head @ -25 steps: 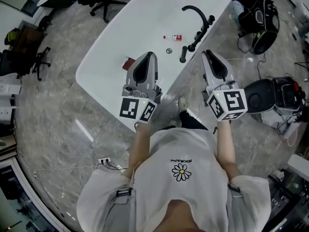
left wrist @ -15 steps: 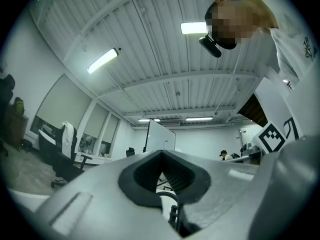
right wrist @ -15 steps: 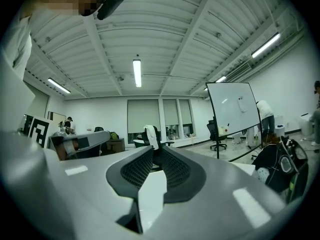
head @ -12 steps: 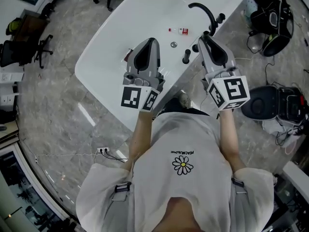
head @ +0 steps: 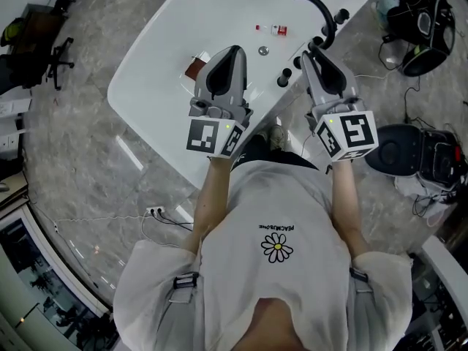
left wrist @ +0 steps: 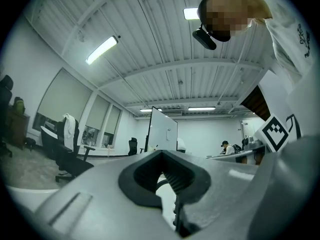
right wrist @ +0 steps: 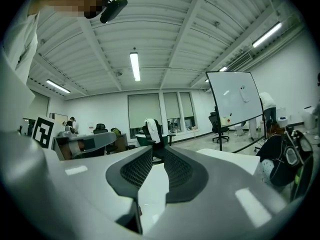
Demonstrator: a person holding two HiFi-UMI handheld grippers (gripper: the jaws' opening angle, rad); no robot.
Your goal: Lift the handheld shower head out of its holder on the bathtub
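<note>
Both hand-held tongs are hovering over the near side of the white oval bathtub (head: 168, 42), touching nothing. The grey left tongs (head: 232, 52) are hanging over the basin, jaws parted by a narrow slit with nothing between them. The grey right tongs (head: 308, 52) are showing the same thin gap and gripping nothing. The target, as best I can judge, is the short black cylindrical shower head (head: 281, 80). It is standing upright in its holder on the tub deck between the two tongs, nearer the right one, at the end of the row of black knobs (head: 297, 62) below the curved black spout (head: 316, 6). The right tongs are lining up along that row, so probably the reaching hand. The left tongs are idling clear, probably so as not to block access. Both gaps are looking too narrow for the handle and will likely need widening before closing in. The small red-and-white bottle (head: 277, 29) and round metal drain (head: 264, 50) are sitting in the basin, out of the way.
</note>
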